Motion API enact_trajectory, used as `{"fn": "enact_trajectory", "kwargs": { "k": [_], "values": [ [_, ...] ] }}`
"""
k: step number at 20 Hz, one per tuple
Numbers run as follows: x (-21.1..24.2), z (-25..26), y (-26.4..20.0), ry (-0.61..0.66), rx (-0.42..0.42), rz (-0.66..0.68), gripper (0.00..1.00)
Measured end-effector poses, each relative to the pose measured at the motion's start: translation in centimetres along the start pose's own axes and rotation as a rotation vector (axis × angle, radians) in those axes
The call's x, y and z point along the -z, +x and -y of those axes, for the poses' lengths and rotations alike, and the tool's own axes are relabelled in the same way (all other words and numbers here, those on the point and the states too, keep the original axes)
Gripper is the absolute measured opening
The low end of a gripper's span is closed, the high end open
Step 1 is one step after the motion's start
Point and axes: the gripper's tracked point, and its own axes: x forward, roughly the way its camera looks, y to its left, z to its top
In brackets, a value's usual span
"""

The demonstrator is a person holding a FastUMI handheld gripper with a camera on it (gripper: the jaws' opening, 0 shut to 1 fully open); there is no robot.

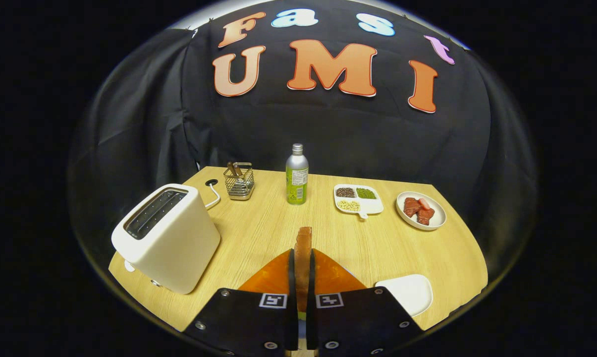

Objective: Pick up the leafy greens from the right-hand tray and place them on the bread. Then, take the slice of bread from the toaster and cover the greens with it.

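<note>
Wooden worktop (258, 233) under me. My gripper (302, 277) is clenched on the slice of bread (303, 248), both fingers pressing its faces, slice upright on edge between them. Below it sits an orange board (273, 277); a bit of green peeks low between the fingers, can't tell if it's the leafy greens. Toaster (167, 235) left of the fingers, slots empty. White tray (409, 292) just right of the fingers. Beyond: wire basket (239, 181), bottle (297, 174), divided dish (357, 199), plate of meat (420, 210).

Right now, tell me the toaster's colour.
Cream white toaster, clearest in the gripper view.
</note>
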Motion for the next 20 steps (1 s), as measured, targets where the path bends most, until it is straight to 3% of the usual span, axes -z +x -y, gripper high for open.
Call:
{"fn": "enact_trajectory", "kwargs": {
  "k": [8,14,20],
  "values": [
    [1.8,-0.2,1.7,0.044,-0.081,-0.039,0.07],
    [2.6,3.0,2.1,0.083,-0.073,-0.062,0.09],
    [6.0,7.0,2.8,0.167,-0.036,-0.181,0.16]
  ]
}}
